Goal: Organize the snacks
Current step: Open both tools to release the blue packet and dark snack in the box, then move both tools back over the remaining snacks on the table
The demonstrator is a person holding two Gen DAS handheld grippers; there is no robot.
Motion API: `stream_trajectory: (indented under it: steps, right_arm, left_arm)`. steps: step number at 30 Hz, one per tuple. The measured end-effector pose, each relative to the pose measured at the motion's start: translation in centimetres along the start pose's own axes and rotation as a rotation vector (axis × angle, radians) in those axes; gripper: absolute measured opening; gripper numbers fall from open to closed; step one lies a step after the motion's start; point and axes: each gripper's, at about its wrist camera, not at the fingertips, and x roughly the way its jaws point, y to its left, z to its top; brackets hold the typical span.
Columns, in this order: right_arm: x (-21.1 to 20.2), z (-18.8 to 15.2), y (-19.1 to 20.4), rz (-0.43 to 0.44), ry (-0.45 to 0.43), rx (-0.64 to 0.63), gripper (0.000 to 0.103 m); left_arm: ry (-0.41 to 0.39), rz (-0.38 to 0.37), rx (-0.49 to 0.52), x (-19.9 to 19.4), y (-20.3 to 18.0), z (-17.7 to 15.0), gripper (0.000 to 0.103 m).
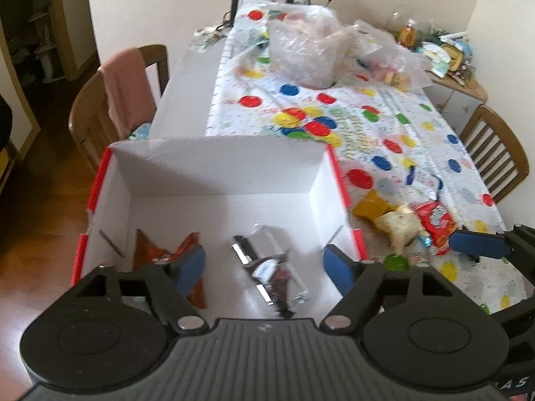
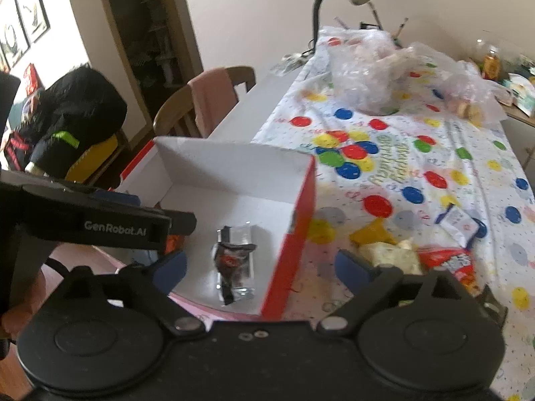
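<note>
"GenRobot.AI" on left gripper [image 2: 133, 200]; tablecloth [image 2: 434, 153] lettering unclear.

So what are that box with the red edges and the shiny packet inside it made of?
The box looks like thin cardboard: matte white inside, red outside, with sharp folded corners and flat walls. The packet seems to be metallised plastic foil: it gives bright mirror-like glints and is crinkled, with a dark printed part. The pictures are blurred, so both are my best guess.
</note>
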Motion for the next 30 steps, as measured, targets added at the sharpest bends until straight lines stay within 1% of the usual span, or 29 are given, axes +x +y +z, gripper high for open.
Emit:
stream_trajectory:
  steps: [3, 5, 6, 12, 13, 15, 18, 22, 26, 28, 30]
  right_arm:
    - [-1.2, -0.5, -1.9, -0.018, -0.023, 0.027, 0.101]
    - [-2.0, -0.9, -3.3, -0.043, -0.035, 0.048, 0.103]
    - [-2.3, -1.2, -3.9, -0.049, -0.039, 0.058, 0.103]
    - [-4.3, -2.6, -8.5, -0.080, -0.057, 0.117, 0.103]
    - [-4.6, -2.9, -9.3, -0.088, -0.059, 0.128, 0.103]
    - [-5.1, -3.4, -10.8, -0.099, -0.061, 0.146, 0.103]
    - [-5.6, -4.3, -13.0, -0.114, -0.051, 0.159, 0.103]
    - [-5.7, -5.2, -15.6, -0.121, -0.022, 0.135, 0.103]
    - [-5.6, -5.8, -18.3, -0.112, 0.014, 0.080, 0.103]
    - [-5.3, -6.1, -19.6, -0.103, 0.034, 0.046, 0.103]
    - [-5.0, -6.3, -20.8, -0.092, 0.048, 0.025, 0.103]
  left_arm:
    - [-0.024, -0.016, 0.008, -0.4, -1.5, 0.0, 0.081]
    - [-0.035, -0.028, 0.014, -0.5, -2.6, 0.1, 0.085]
    - [-0.040, -0.032, 0.017, -0.5, -3.2, 0.1, 0.085]
    - [-0.037, -0.072, 0.040, 0.3, -7.0, 0.0, 0.085]
    - [-0.035, -0.080, 0.045, 0.5, -7.7, 0.0, 0.086]
    - [-0.030, -0.089, 0.056, 0.9, -8.9, -0.1, 0.093]
    - [-0.025, -0.106, 0.064, 1.7, -11.0, -0.2, 0.093]
    - [-0.002, -0.131, 0.081, 3.3, -13.5, -0.3, 0.093]
    - [0.012, -0.146, 0.159, 5.0, -15.8, 0.1, 0.093]
    - [0.036, -0.161, 0.192, 6.1, -16.8, 0.4, 0.093]
    - [0.049, -0.156, 0.212, 7.1, -17.5, 0.5, 0.093]
